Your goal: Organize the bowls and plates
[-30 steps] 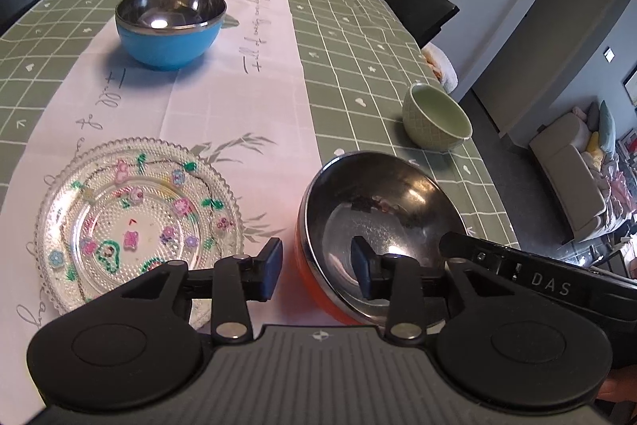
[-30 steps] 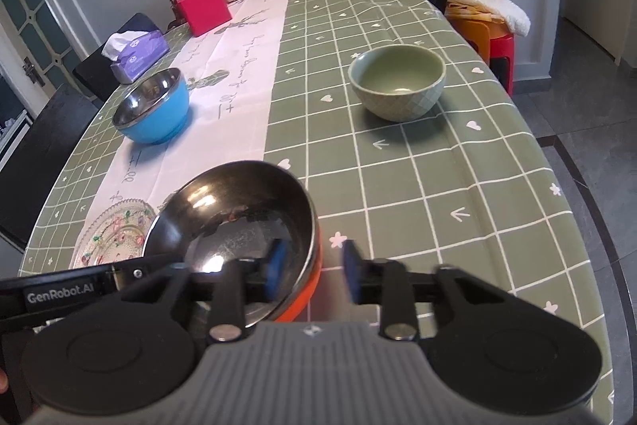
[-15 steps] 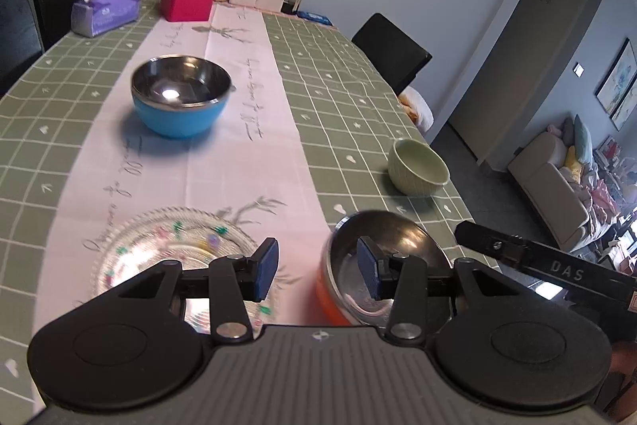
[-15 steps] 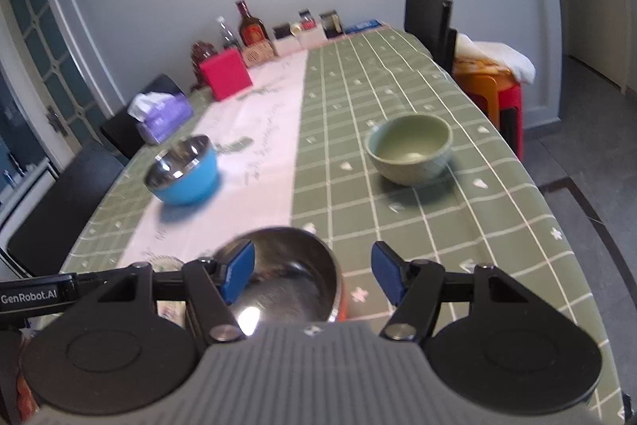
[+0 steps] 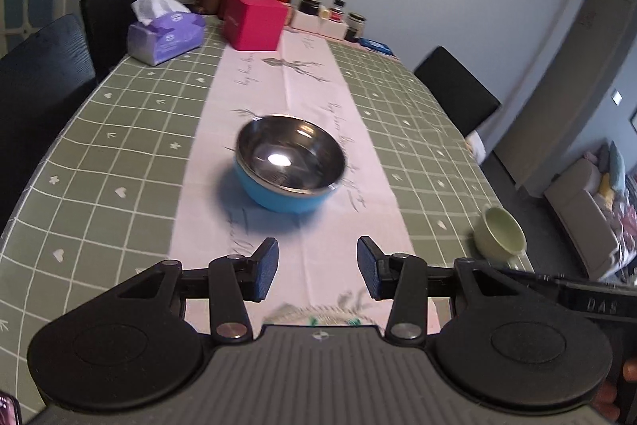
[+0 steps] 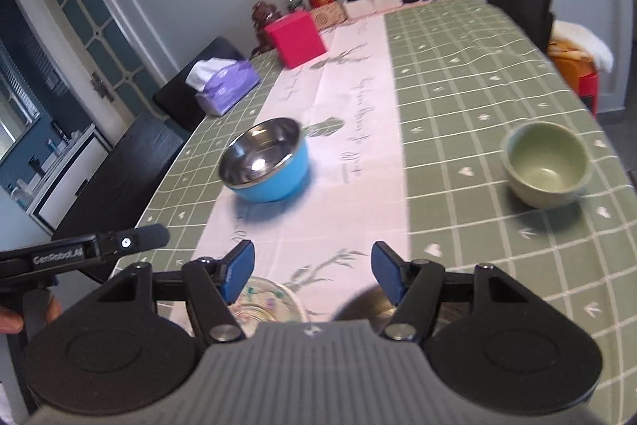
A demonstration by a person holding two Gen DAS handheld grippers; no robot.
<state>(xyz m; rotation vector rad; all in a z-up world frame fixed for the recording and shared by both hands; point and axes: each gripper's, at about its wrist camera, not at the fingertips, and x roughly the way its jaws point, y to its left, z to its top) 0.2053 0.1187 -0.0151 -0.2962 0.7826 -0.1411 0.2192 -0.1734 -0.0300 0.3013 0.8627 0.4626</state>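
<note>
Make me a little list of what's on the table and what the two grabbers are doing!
blue bowl with shiny steel inside: upright on the pink table runner
pale green ceramic bowl: upright on the green checked cloth, apart from the blue one
patterned glass plate: partly hidden behind the right gripper
left gripper: open, nothing between the pads
right gripper: open, holding nothing
far end: pink box, purple tissue pack, bottles

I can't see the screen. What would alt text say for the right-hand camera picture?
An open gripper, holding nothing, hangs over a long table with a green checked cloth. Ahead stand a blue bowl on the pink runner and a green bowl to the right; a glass plate peeks out below.
</note>
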